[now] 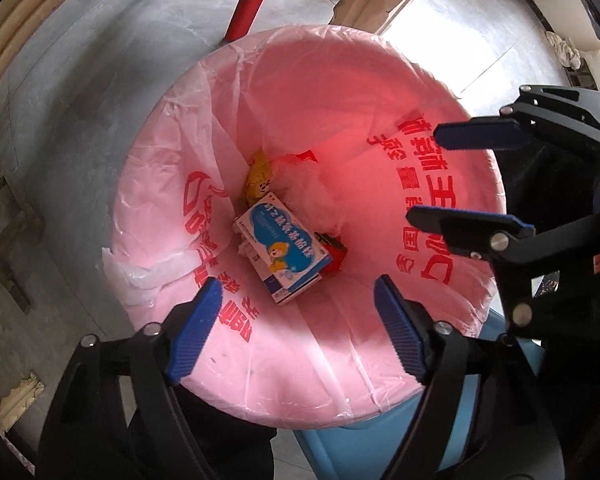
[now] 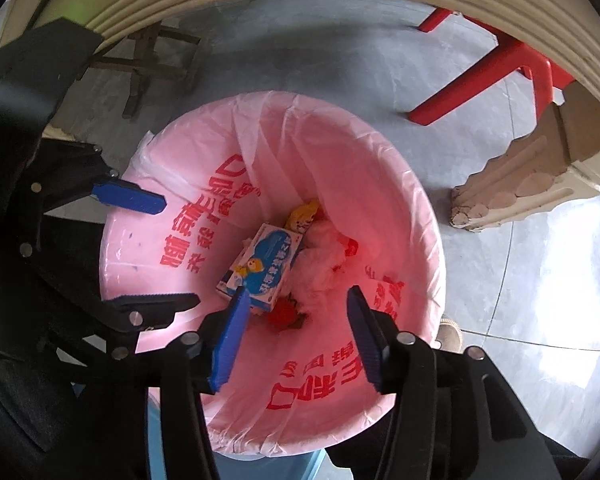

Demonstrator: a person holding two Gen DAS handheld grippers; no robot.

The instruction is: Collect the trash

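Note:
A bin lined with a pink plastic bag (image 1: pixel 380 80) with red print stands on the floor; it also shows in the right wrist view (image 2: pixel 420 208). At its bottom lie a blue and white carton (image 1: pixel 284 248) (image 2: pixel 260 268), a yellow wrapper (image 1: pixel 258 176) (image 2: pixel 302 216), white crumpled tissue (image 1: pixel 312 196) (image 2: pixel 324 256) and a red scrap (image 1: pixel 334 254) (image 2: pixel 284 314). My left gripper (image 1: pixel 298 294) is open and empty above the bin's near rim. My right gripper (image 2: pixel 296 300) is open and empty above the bin; it also shows in the left wrist view (image 1: pixel 422 174), at the bin's right side.
A red plastic stool (image 2: pixel 496 76) stands on the grey tiled floor beyond the bin. A beige table leg (image 2: pixel 512 192) is at the right. A dark wooden stand (image 2: pixel 148 64) is at the back left. A blue bin body (image 1: pixel 360 448) shows under the liner.

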